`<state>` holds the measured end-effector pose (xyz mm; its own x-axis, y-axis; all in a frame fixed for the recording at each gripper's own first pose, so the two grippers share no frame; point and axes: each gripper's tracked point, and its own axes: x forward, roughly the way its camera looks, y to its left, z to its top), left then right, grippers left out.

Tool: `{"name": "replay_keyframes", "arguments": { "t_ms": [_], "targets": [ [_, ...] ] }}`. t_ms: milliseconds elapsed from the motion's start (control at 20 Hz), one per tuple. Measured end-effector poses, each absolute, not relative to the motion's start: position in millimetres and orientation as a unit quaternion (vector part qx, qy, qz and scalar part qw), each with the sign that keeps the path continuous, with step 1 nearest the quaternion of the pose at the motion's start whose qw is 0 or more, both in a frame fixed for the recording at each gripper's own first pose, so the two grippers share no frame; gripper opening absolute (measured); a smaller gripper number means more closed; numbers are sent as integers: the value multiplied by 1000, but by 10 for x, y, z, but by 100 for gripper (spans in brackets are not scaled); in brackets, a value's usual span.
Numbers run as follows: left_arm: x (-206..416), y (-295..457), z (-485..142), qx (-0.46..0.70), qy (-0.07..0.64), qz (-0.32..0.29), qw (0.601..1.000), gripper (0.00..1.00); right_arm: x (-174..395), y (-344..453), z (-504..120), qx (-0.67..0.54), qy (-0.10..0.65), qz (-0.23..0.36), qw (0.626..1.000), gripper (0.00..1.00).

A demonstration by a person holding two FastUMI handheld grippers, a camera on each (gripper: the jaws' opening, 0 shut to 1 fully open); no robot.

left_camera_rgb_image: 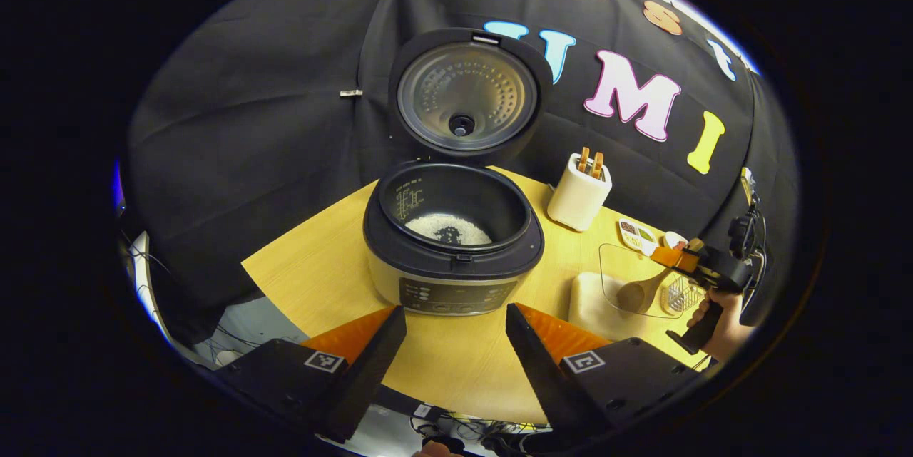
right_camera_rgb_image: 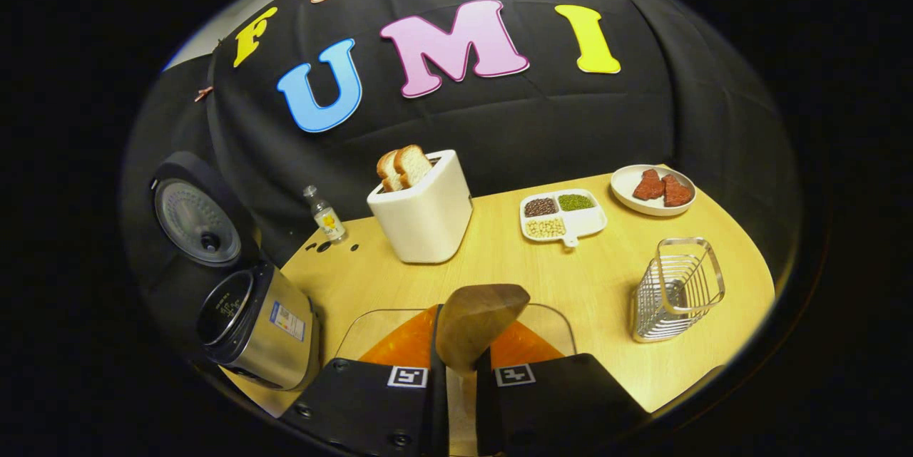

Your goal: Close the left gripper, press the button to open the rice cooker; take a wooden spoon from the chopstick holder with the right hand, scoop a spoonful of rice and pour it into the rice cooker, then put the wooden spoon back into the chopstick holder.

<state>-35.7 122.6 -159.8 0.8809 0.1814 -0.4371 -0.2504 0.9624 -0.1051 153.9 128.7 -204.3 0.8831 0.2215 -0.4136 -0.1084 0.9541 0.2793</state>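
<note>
Right gripper sits at bottom centre of the right gripper view, fingers nearly together and pressing on the handle of the wooden spoon, bowl end sticking up ahead of them. Same gripper appears at right edge of the left gripper view, held by a hand, spoon bowl dipped into a clear container over a pale block. Left gripper at bottom of the left gripper view, fingers wide apart, nothing between them.

Rice cooker is centre frame in the left gripper view, lid standing open, white rice lying in the bottom of the dark pot, button panel facing the camera. In the right gripper view the cooker is at lower left, seen from the side, pot contents not visible.

Right gripper view adds: a wire chopstick holder at right on the table, a divided dish of beans upper centre-right, a plate with red pieces beyond it, a small bottle left of the toaster with bread slices in it. Left gripper view shows the toaster small, right of the cooker, with the dish and the wire holder partly hidden near the right gripper.
</note>
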Motion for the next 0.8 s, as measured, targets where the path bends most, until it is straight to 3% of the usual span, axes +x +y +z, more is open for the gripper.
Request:
{"name": "replay_keyframes", "arguments": {
  "t_ms": [200, 550, 700, 750, 800],
  "targets": [
    [-397, 1298, -1517, -134, 211, 109, 962, 96, 1463, 1561, -2069, 174, 255, 86, 947, 19],
    [-527, 1501, -1490, -133, 202, 103, 965, 96, 1345, 1911, -1996, 214, 287, 99, 929, 19],
    [-584, 1590, -1441, -137, 194, 104, 966, 92, 1339, 1785, -1956, 245, 286, 79, 923, 20],
    [-599, 1604, -1448, -142, 193, 104, 965, 95, 1341, 1708, -1956, 260, 283, 68, 921, 15],
    [-617, 1622, -1443, -146, 192, 105, 965, 95, 1354, 1621, -1964, 274, 283, 56, 917, 20]
  ]
}}
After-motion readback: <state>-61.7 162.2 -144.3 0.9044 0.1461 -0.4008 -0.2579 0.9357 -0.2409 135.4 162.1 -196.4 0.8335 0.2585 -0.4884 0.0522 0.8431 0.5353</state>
